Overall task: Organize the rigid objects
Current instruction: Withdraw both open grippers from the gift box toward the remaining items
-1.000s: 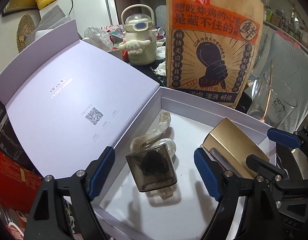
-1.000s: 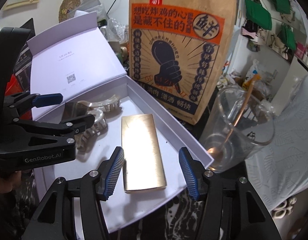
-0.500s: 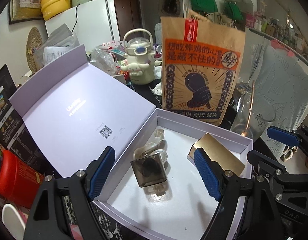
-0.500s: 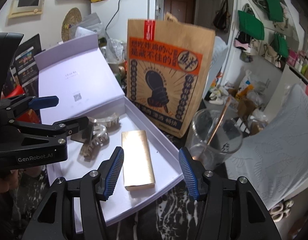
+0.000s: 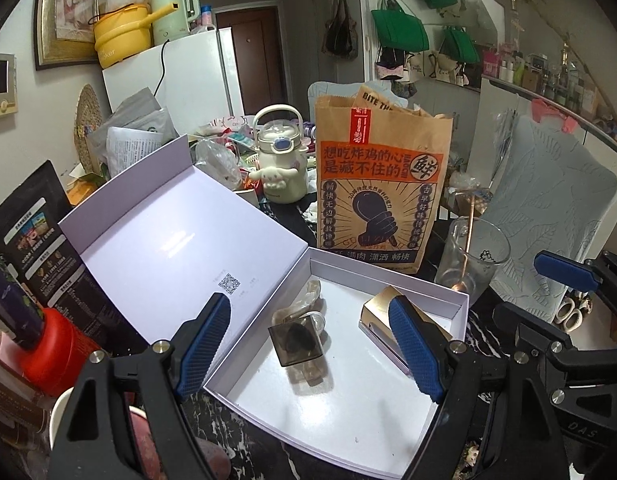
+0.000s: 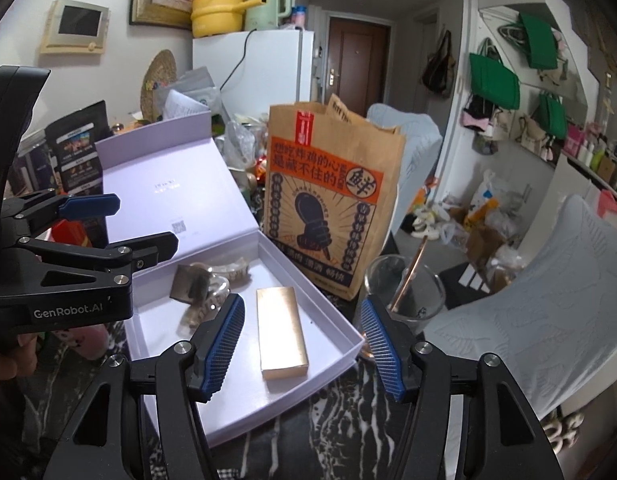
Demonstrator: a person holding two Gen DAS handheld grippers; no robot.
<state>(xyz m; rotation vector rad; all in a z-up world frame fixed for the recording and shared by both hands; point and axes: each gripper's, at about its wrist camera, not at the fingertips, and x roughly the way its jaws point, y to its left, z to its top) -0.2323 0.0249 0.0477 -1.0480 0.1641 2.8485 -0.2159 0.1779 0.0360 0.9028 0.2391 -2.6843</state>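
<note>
The dark marble-veined table [image 6: 348, 432] shows only in strips below and beside the open pale-lilac cardboard gift box [image 5: 360, 420], the rest buried under clutter, and the room behind is crowded: a white fridge [image 6: 268, 68] with a yellow pot [image 6: 216, 12] on top far ahead of both tongs, and green tote bags [image 6: 494, 80] hung on the wall to the right. The box's raised lid [image 5: 180, 248] stands to the left of the left tongs [image 5: 312, 344] and hides whatever lies behind it. A tall brown paper takeaway bag with orange and navy print [image 5: 382, 200] stands just beyond the box's far wall, blocking the view past it. To the right of the right tongs [image 6: 304, 344] a clear glass cup with a copper spoon [image 6: 404, 292] stands just beside the box's right corner. Inside the box, ahead of the right tongs, lies a flat gold rectangular case [image 6: 280, 332]; in the left wrist view its near end is covered by the left tongs' right pad. Ahead of the left tongs sits a small smoky translucent square container [image 5: 296, 340] resting on pale pearly hair claws [image 5: 312, 296], whose shapes are hard to separate. The left tongs stand wide apart and empty above the box. The right tongs, also empty, have just been opening, with nothing gripped between the pads.
</note>
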